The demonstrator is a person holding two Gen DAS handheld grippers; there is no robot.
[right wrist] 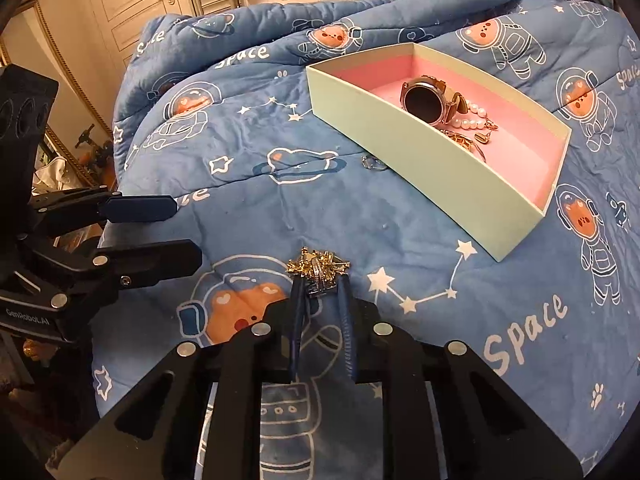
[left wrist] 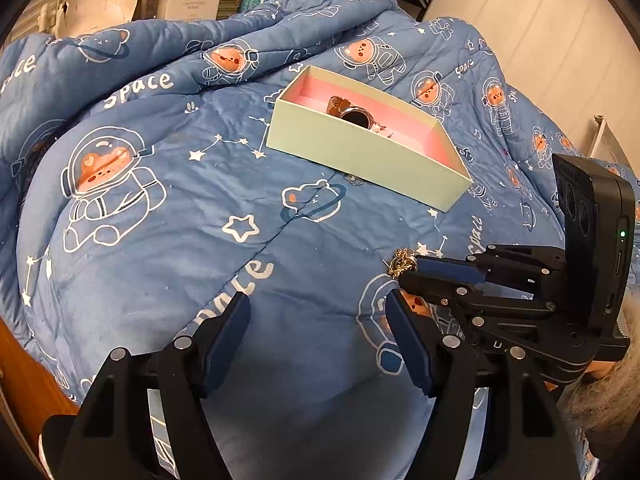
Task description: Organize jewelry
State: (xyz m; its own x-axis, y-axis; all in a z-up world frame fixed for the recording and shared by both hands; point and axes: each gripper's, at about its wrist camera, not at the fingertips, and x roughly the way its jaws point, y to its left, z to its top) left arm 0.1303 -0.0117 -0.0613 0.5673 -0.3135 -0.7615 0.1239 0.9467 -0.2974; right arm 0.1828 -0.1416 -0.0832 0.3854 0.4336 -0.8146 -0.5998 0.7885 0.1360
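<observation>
Right gripper (right wrist: 320,286) pinches the gold chain bundle (right wrist: 318,266) at its tips — the box (right wrist: 436,160) lies ahead and rightward; left gripper (left wrist: 318,310) hangs open, empty.

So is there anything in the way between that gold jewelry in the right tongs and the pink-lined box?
Nothing visible blocks it. The right tongs are shut on the gold jewelry, and only bare blue quilt lies between it and the open box. A small ring lies beside the box's near wall, flat, off to one side.
</observation>
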